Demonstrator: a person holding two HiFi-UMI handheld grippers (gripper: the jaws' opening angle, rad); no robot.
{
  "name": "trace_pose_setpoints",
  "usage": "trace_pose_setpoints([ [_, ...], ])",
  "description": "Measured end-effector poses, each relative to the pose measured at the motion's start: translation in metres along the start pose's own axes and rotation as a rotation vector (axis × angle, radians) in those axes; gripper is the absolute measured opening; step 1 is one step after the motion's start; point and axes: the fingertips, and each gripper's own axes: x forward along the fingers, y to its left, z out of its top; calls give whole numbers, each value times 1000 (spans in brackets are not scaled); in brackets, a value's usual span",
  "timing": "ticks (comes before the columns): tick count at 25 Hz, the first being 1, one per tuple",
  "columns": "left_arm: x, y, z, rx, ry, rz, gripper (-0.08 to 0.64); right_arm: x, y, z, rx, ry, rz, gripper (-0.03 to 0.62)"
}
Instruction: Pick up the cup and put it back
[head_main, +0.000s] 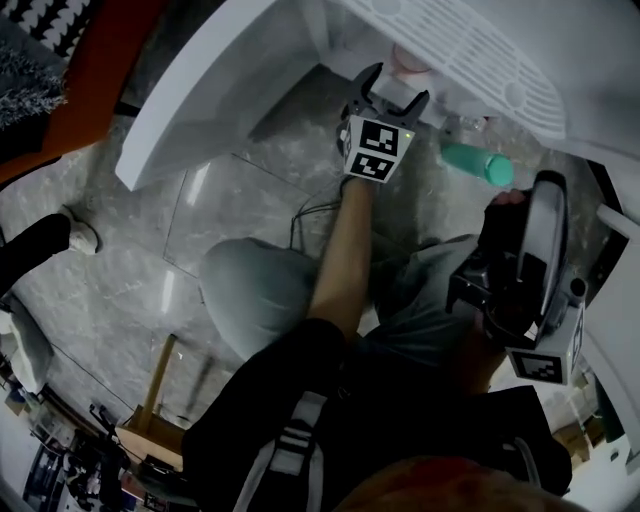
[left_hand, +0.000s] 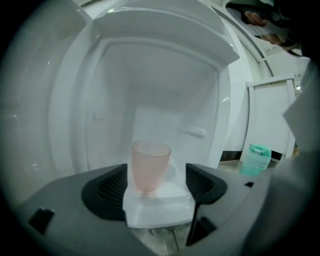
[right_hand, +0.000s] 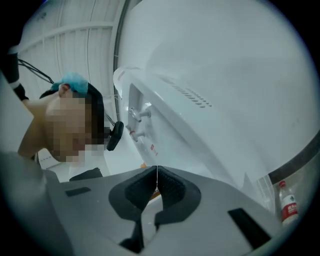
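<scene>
left gripper (left_hand: 156, 181): jaws apart, not touching cup (left_hand: 150, 165) | cup: upright on white ledge (left_hand: 160, 209) between them | right gripper (right_hand: 157, 186): jaws together, empty

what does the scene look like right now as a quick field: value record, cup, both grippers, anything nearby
cup: pink cup, translucent, upright on a white ledge inside a white housing
left gripper: left gripper open, one jaw on each side of the cup, pads not pressing on it
right gripper: right gripper shut, nothing between its jaws, held away from the cup
nearby: teal bottle outside the housing, to the cup's right
task stage: cup stands on the ledge, not held
</scene>
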Motion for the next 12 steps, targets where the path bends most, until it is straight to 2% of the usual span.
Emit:
trace_pose_setpoints([
  [8, 35, 12, -2, 27, -7, 15, 341, -31, -13, 11, 45, -36, -31, 11],
  [10, 42, 11, -2, 37, -1, 11, 341, -22, -12, 12, 3, -15, -46, 11],
  [12, 49, 11, -2, 43, 3, 12, 341, 0, -11, 10, -77, 34, -76, 11],
])
